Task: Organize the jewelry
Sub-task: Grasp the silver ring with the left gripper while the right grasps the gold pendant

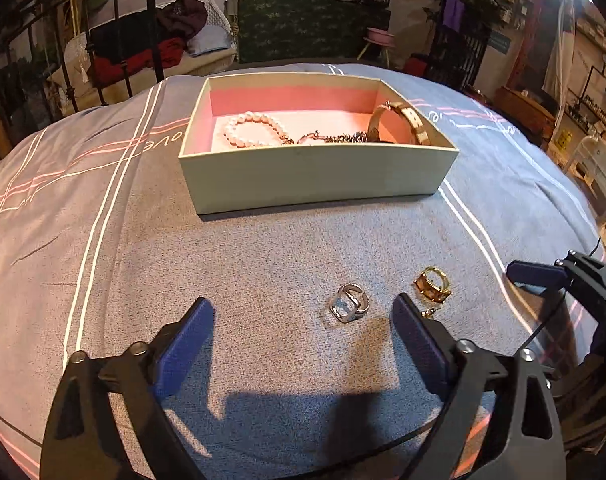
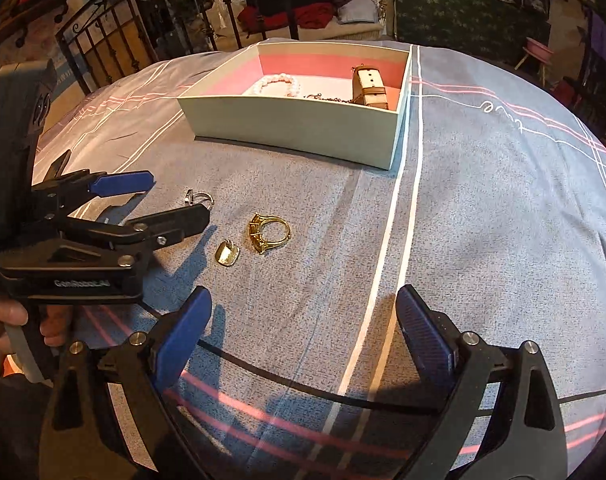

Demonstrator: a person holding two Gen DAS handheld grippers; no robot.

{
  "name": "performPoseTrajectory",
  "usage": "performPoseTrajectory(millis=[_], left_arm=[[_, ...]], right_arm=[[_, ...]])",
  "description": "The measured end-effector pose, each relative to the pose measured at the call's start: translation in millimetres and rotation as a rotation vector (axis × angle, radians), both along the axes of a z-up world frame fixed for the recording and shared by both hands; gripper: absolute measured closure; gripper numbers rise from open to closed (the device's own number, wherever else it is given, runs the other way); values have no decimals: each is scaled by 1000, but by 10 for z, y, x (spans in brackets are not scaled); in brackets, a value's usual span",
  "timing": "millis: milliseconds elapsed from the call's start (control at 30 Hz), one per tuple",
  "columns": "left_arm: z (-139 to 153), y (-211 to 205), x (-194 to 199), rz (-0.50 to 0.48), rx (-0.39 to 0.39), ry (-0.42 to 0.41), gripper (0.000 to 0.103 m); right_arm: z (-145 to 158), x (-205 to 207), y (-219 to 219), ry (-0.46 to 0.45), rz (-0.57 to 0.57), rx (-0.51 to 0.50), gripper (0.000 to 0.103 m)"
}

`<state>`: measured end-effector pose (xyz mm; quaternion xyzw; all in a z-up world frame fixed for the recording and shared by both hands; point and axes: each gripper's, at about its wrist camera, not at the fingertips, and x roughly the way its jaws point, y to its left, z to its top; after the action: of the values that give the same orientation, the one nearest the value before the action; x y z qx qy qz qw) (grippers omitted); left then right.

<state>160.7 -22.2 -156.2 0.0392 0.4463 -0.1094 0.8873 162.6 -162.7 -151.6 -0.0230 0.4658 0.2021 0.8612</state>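
Grey striped bedspread (image 1: 263, 248): my left gripper (image 1: 303, 332) and right gripper (image 2: 303, 320) gape empty; small silver ring (image 1: 349, 303), one o'clock, may sink into cloth, slipping my pads.

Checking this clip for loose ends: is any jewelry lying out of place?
Yes. A silver ring, a gold ring and a small gold piece lie loose on the bedspread, outside the box.

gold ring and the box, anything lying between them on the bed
Nothing: in the right wrist view only bare grey bedspread separates the gold ring from the box. The left wrist view shows the same.
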Motion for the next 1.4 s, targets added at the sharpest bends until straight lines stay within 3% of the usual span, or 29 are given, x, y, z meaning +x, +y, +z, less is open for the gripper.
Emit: performPoseTrajectory(millis=[33,167,200,333,433,500,833,967,1400], left_arm=[[-7,-37,17,-3,27,-9,27],[28,-88,5,-42,27,-41,84],[20,-74,9,-38,23,-40,86],[31,39,19,-13,-38,-29,86],[32,87,29,12,-56,-24,86],[37,118,36,18,-76,-17,86],[40,90,26,17,-59,-23,86],[22,84,16,21,-61,-19,86],[24,110,5,37,-85,-12,86]], right_arm=[[-10,-15,21,1,5,-8,11],[16,46,77,-10,13,1,12],[28,78,80,-8,13,12,13],[43,166,213,6,44,15,18],[-5,189,367,23,85,5,31],[-33,193,420,12,89,-15,33],[-24,54,348,26,46,-1,34],[-31,-36,424,-10,59,-40,44],[-21,-122,400,1,44,22,63]])
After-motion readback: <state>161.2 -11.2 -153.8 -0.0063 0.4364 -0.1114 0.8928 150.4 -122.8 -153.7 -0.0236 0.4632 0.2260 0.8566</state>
